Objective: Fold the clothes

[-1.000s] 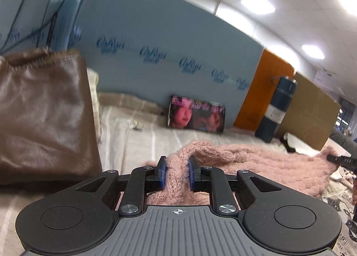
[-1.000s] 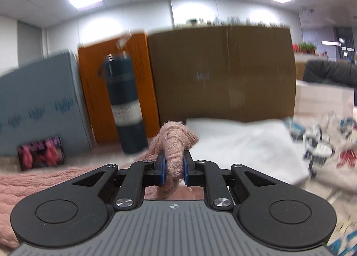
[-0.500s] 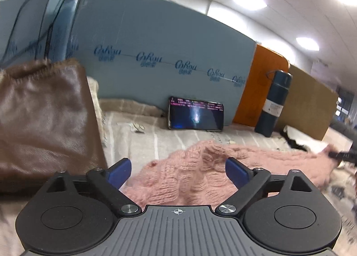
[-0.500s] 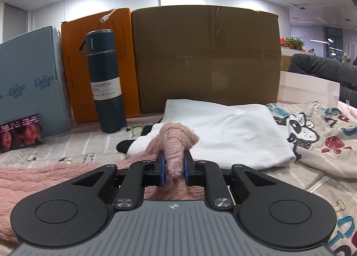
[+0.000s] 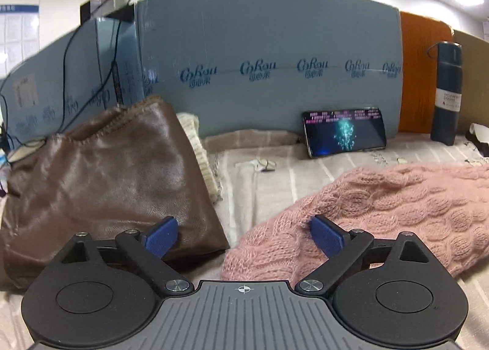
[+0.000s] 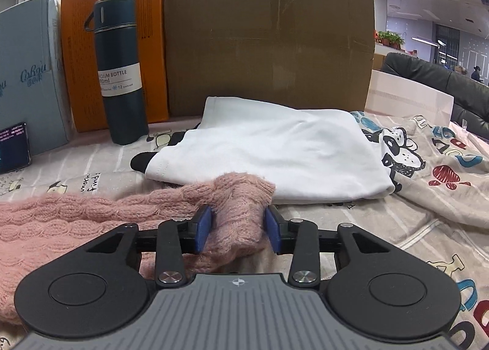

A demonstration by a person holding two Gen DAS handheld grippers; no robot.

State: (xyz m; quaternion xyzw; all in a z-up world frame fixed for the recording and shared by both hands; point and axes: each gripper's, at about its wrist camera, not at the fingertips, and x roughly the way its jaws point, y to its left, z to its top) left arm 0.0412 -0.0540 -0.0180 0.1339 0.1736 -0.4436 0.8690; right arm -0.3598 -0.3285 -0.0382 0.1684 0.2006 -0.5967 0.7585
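Item: pink sweater (image 5: 397, 206), knitted, lying across the striped bed cover (image 5: 275, 179), its body stretched between our two grippers, one narrow end reaching toward the right-hand edge of the bed.

Left gripper (image 5: 243, 235): a second ago we held a bunch of the knit clamped between its blue pads; now the jaws stand wide apart and nothing is between them. The right-hand pad sits over the near edge of the knit, and we cannot tell whether it touches; the left one sits in front of the brown leather bag (image 5: 101, 179). This end of the sweater is laid down.

Right gripper (image 6: 238, 227): the jaws are opening. The end of the sweater (image 6: 241, 206) that we had pinched tight half a second ago now sits loose between the pads, swelling out, with a sliver of gap showing at the right-hand pad. It rests just in front of the folded white garment (image 6: 275, 154).

Reading: both ends are being let go, so we judge this fold or placement finished and the sweater resting on the bed unaided.

Other entries: phone (image 5: 345, 131) propped against the blue carton (image 5: 269, 53) at the far edge; dark flask (image 6: 120, 75) upright beside the orange box (image 6: 76, 53); brown cardboard box (image 6: 269, 38) behind the white garment.
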